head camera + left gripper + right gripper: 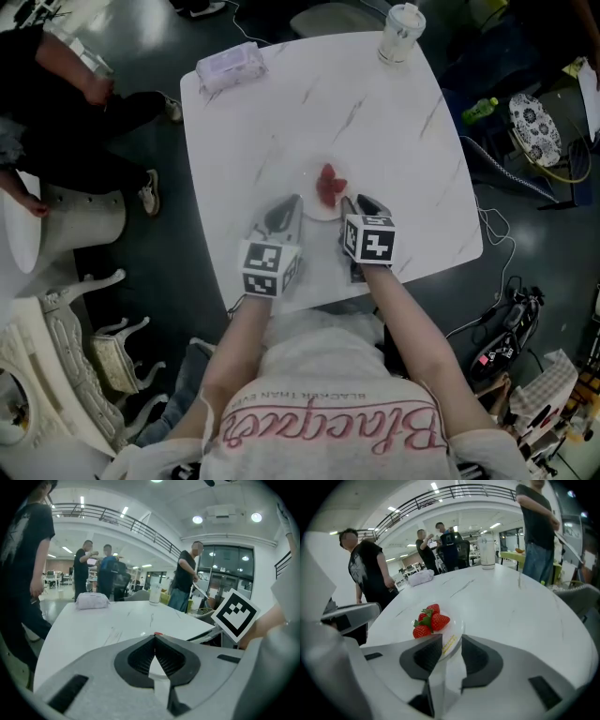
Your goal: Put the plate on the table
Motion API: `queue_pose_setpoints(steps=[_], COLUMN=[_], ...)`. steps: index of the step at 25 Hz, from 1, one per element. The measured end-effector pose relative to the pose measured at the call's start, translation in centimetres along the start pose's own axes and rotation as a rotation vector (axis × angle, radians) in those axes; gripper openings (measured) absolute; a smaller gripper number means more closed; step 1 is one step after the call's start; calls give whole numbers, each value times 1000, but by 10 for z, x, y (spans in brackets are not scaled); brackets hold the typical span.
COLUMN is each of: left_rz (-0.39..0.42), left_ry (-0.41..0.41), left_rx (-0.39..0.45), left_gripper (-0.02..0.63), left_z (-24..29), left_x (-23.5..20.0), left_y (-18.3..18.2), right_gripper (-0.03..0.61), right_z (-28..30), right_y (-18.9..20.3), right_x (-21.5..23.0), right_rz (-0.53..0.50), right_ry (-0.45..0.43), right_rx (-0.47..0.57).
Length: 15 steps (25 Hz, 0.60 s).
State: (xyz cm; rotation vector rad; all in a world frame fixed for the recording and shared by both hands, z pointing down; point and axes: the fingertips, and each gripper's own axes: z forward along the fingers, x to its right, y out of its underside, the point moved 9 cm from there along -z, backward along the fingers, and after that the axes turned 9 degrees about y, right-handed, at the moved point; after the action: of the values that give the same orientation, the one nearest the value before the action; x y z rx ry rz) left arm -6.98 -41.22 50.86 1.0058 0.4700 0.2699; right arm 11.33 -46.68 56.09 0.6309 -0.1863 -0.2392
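Note:
A clear plate [316, 215] [457, 631] with strawberries [330, 186] [430, 620] rests on the white marble table [281, 122] near its front edge. My right gripper [359, 203] [452, 641] is open, its two pads apart, with the plate's near rim lying in the gap between them. My left gripper [296, 200] [154, 638] is shut, its tips meeting right at the plate's left rim. A red speck of strawberry [158, 633] shows just past the tips. I cannot tell whether they pinch the rim.
A wrapped tissue pack [232, 66] [92, 600] lies at the far left corner and a lidded cup [401, 33] [487, 550] stands at the far right corner. People stand around the table. White chairs [56, 337] and cables crowd the floor.

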Motion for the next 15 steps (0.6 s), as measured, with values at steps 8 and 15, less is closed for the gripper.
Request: queue_pose_setpoints(steps=[8, 15], left_rz=[20, 37], left_ry=[7, 14], left_rx=[15, 52], left_gripper=[5, 5], left_z=[-5, -15], left_x=[2, 6], left_y=[-2, -11], right_gripper=[101, 101], right_z=[-3, -35], right_y=[0, -23], right_x=[-1, 5], right_rz=[11, 42], right_ry=[4, -34], right_rx=[10, 110])
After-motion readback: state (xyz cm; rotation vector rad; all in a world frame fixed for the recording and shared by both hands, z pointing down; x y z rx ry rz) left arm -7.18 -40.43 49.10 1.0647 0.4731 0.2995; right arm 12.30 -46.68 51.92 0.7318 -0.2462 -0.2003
